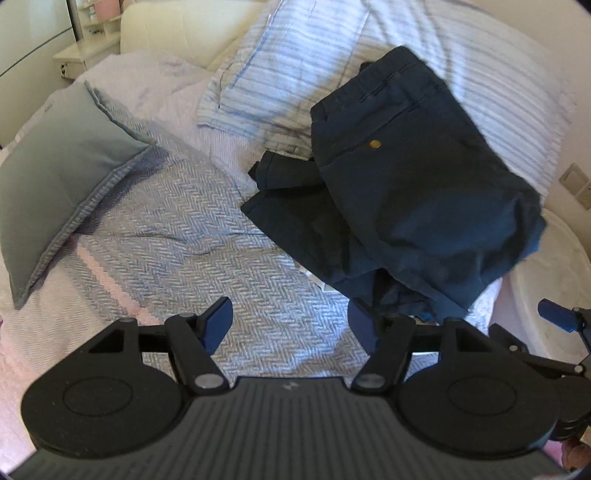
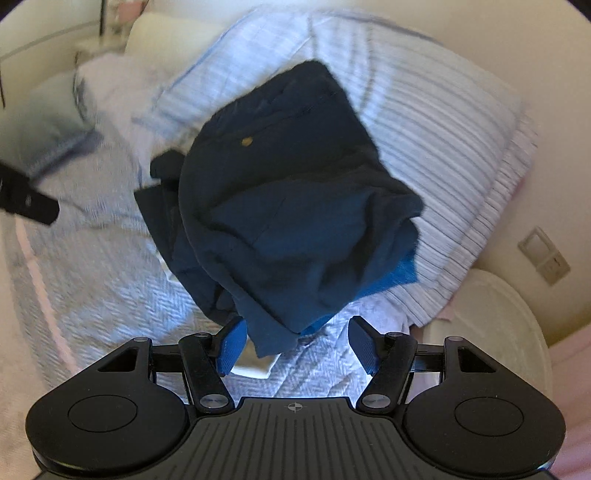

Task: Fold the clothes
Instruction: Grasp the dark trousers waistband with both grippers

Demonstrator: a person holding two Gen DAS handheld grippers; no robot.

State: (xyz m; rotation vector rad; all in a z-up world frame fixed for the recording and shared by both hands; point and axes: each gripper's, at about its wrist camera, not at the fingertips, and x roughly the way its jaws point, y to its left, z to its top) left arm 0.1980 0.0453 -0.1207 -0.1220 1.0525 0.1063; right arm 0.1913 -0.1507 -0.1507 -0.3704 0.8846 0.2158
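A folded pair of dark navy trousers (image 1: 410, 192) with a small brass button lies on the bed, its far end resting against a striped pillow (image 1: 280, 70). The same trousers (image 2: 288, 206) fill the middle of the right wrist view, which is blurred. My left gripper (image 1: 291, 325) is open above the herringbone bedspread (image 1: 177, 229), its right finger near the trousers' near edge. My right gripper (image 2: 295, 347) is open too, with the trousers' near corner hanging just beyond its fingertips. Nothing is held between either pair of fingers.
A grey cushion (image 1: 62, 170) lies at the left of the bed. A second striped pillow (image 2: 443, 147) lies behind the trousers. A cream headboard (image 1: 173, 33) stands at the back, a white round table (image 2: 498, 332) at the right, wall sockets (image 2: 543, 258) beyond it.
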